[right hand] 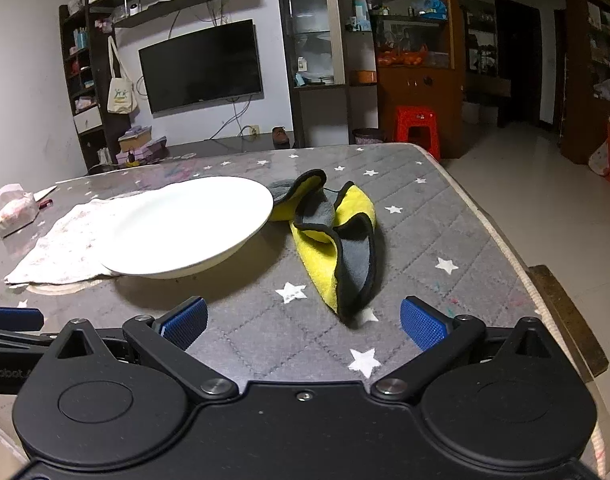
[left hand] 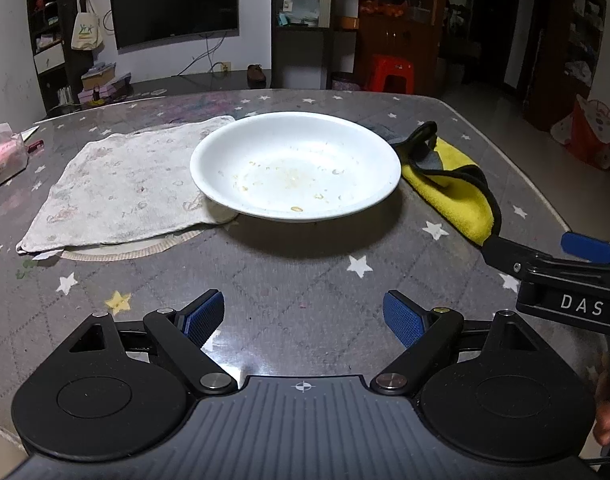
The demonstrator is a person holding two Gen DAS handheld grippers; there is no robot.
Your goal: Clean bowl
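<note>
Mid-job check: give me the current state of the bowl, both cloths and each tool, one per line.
White bowl: upright on the table, dirty, food specks inside, one edge resting on the white towel.
White towel: spread flat, stained.
Yellow cloth: crumpled beside the bowl, not held.
Left tool: open, empty, short of the bowl.
Right tool: open, empty, near end of the yellow cloth lying between its fingers.

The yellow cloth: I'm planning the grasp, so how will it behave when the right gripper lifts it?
The yellow cloth lies folded in soft bends with its grey side showing, so it will probably droop and unfold from a pinch. It looks plush, so likely light and easy to grip. One end touches the bowl, which might get nudged.
</note>
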